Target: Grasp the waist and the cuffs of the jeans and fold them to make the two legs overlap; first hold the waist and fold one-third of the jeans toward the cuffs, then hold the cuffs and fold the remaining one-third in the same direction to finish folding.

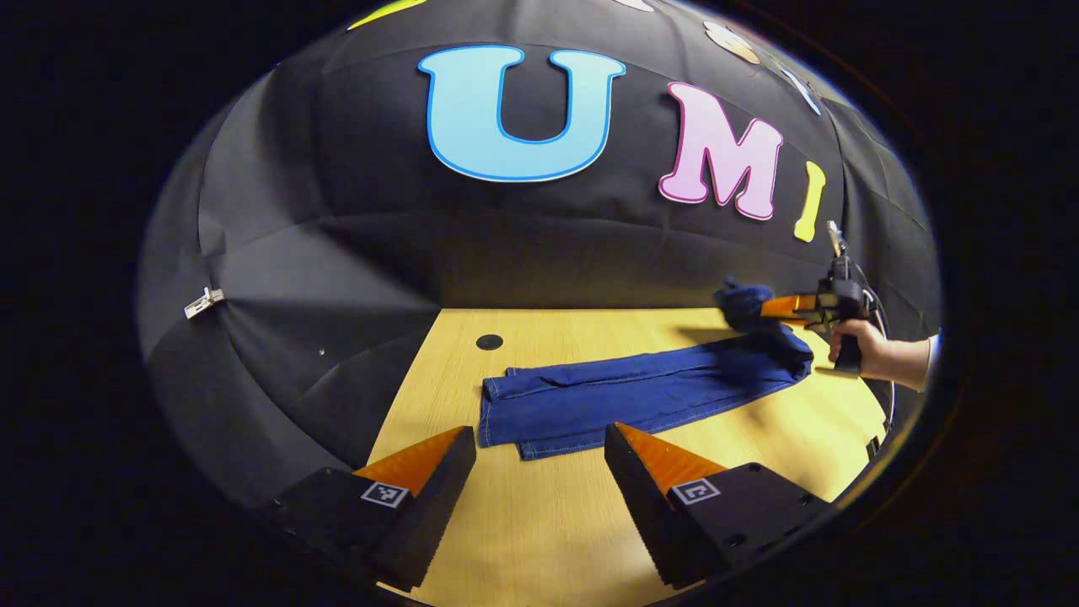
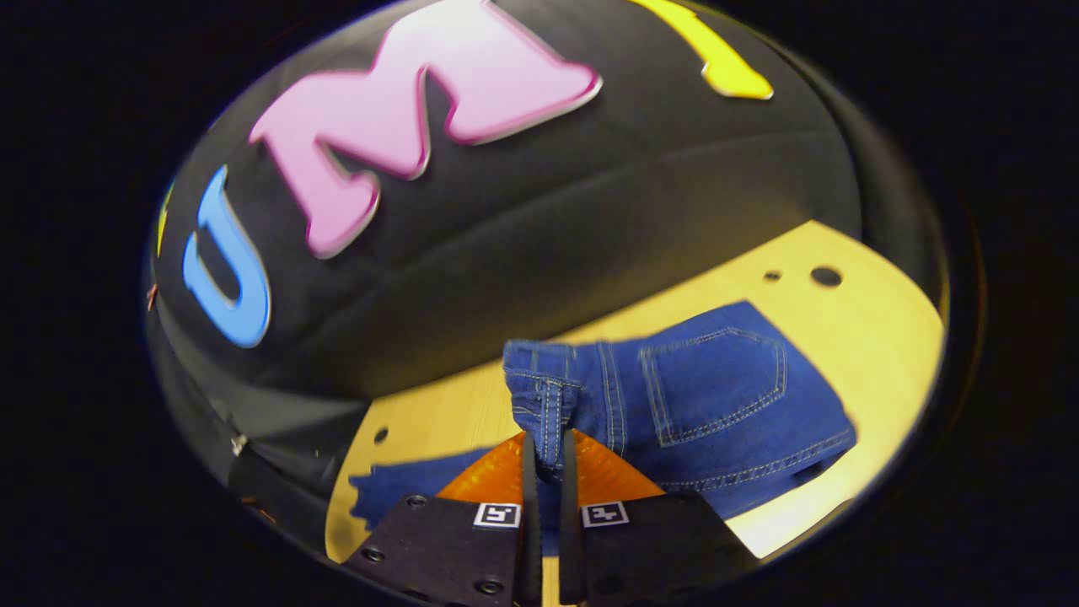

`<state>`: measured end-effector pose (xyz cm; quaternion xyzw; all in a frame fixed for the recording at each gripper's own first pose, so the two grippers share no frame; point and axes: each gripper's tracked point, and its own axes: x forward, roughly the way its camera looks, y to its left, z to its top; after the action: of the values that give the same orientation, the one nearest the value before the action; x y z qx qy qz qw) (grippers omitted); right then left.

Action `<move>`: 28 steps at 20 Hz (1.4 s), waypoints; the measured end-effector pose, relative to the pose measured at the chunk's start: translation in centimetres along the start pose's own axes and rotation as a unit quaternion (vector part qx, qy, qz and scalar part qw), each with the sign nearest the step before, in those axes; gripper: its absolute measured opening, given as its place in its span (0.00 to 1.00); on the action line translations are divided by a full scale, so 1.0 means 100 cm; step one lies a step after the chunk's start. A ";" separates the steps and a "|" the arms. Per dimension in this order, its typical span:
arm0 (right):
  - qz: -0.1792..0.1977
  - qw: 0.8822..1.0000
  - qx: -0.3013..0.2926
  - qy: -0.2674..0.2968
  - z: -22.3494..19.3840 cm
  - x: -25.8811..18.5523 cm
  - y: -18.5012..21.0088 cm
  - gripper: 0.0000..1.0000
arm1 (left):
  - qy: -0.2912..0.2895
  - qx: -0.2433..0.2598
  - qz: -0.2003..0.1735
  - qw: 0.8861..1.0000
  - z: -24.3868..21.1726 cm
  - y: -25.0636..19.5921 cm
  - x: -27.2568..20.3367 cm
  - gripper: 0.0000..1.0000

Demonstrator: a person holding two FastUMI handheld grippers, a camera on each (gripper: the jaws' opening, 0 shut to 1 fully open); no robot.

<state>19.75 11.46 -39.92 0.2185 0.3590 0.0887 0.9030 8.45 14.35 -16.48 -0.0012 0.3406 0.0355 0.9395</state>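
- The right gripper (image 2: 545, 459) has its two fingers pinched on the waistband (image 2: 539, 396) of the jeans (image 2: 716, 405), lifting that end clear of the table (image 2: 868, 337); the back pocket (image 2: 716, 384) faces up just beyond the band.
- The left gripper (image 1: 539, 472) stands wide apart with nothing between its fingers, hovering near the cuffs (image 1: 506, 413) at the opposite end of the jeans from the waistband.
- From the left gripper view, the legs lie flat and overlapped on the table, and a hand (image 1: 868, 350) carries the right gripper at the raised waist end.
- Judgement: the waist fold toward the cuffs is under way; next, carry the waistband over the legs and lay it down squarely.
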 end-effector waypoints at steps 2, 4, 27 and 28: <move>-0.013 0.998 -0.028 0.048 -0.037 0.005 -0.034 0.11 | 0.013 -0.032 -0.003 0.999 -0.006 -0.002 0.008 0.97; -0.008 0.997 -0.034 0.068 -0.079 0.043 -0.044 0.14 | 0.024 -0.068 -0.003 0.997 -0.008 -0.003 0.020 0.98; 0.016 0.998 -0.065 0.012 0.022 -0.158 -0.127 0.90 | 0.355 -0.210 0.129 0.902 -0.092 0.026 0.219 0.97; 0.011 0.998 -0.068 0.012 0.024 -0.160 -0.134 0.90 | 0.368 -0.177 0.131 0.904 -0.096 0.024 0.223 0.94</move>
<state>9.79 -6.34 -34.74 0.1598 0.3602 0.1250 0.9106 19.17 17.92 -38.10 -0.1356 0.6473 0.2145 0.7188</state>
